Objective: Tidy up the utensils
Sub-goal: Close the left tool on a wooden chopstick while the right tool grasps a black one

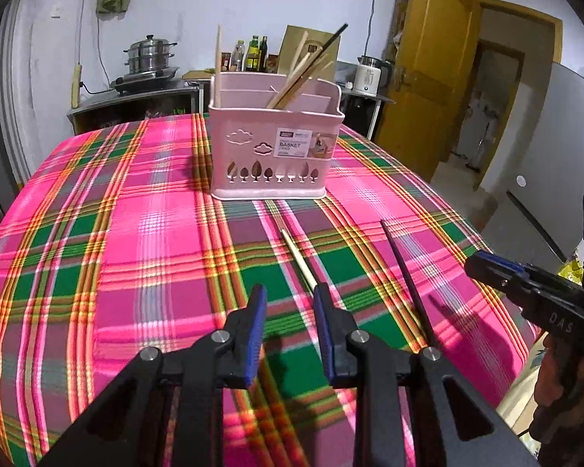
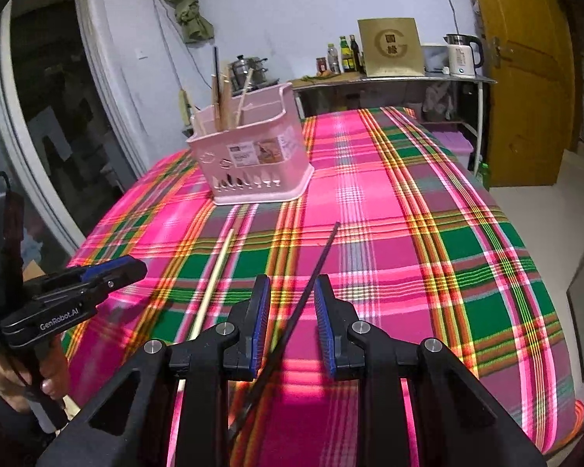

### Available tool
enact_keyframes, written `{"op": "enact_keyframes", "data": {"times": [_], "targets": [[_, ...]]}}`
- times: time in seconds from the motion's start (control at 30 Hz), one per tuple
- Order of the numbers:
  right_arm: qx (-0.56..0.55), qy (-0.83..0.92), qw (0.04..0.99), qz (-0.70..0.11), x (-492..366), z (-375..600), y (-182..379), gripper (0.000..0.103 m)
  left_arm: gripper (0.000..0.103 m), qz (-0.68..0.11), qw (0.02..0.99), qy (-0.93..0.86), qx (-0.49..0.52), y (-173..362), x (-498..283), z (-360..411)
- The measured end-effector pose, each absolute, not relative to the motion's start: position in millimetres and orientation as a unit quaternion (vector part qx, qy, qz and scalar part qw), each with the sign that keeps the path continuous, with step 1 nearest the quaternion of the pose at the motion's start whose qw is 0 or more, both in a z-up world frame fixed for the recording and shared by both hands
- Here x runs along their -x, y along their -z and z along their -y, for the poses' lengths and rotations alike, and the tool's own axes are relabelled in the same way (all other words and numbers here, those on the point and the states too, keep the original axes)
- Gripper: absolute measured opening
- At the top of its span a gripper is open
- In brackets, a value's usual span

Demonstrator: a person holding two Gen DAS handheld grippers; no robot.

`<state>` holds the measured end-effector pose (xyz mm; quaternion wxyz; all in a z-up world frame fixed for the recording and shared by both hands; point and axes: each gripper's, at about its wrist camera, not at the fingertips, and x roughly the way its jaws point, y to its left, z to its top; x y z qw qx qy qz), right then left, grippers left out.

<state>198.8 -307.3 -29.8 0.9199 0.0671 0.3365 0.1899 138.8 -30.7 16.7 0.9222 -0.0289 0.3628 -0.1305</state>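
A pink utensil basket [image 1: 272,155] [image 2: 253,155] stands on the plaid tablecloth [image 1: 136,233] and holds several chopsticks upright. Two loose chopsticks lie on the cloth in front of it. The light wooden chopstick [image 1: 298,258] [image 2: 216,276] ends at the right fingertip of my left gripper [image 1: 289,288], which is open just above the cloth. The black chopstick [image 1: 407,280] [image 2: 319,260] runs between the fingers of my right gripper [image 2: 292,278]; the pads stand apart from it. Each gripper shows at the edge of the other's view, the right gripper [image 1: 482,266] and the left gripper [image 2: 124,268].
Behind the table is a counter with a steamer pot [image 1: 150,56], bottles [image 1: 253,52] and a white kettle [image 1: 370,74]. A yellow door [image 1: 428,78] stands open at the right. The table's right edge [image 1: 525,330] drops off close to the black chopstick.
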Motion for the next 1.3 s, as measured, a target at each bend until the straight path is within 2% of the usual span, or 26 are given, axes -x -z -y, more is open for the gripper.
{"op": "enact_keyframes", "data": {"times": [0.53,0.9,0.97,1.13,1.3], "targets": [[-0.030,-0.150,0.901,-0.406,-278.0,291.6,55.4,0.024,0.026,-0.454,0.880,0.133,0.039,19.7,-221.3,55.1],[-0.011,-0.139,0.893,-0.428,-304.1,276.1,66.9,0.024,0.026,-0.442,0.888,0.127,0.011,21.1,-223.3,66.0],[-0.006,-0.139,0.893,-0.427,-304.3,273.0,67.0,0.019,0.020,-0.437,0.891,0.121,0.003,21.5,-222.3,66.6],[0.016,-0.135,0.895,-0.425,-303.6,268.4,67.7,0.009,0.015,-0.434,0.894,0.114,-0.004,21.7,-221.0,67.8],[0.015,-0.139,0.892,-0.429,-306.7,267.1,67.3,0.008,0.010,-0.440,0.890,0.118,-0.001,20.8,-225.2,68.2]]}}
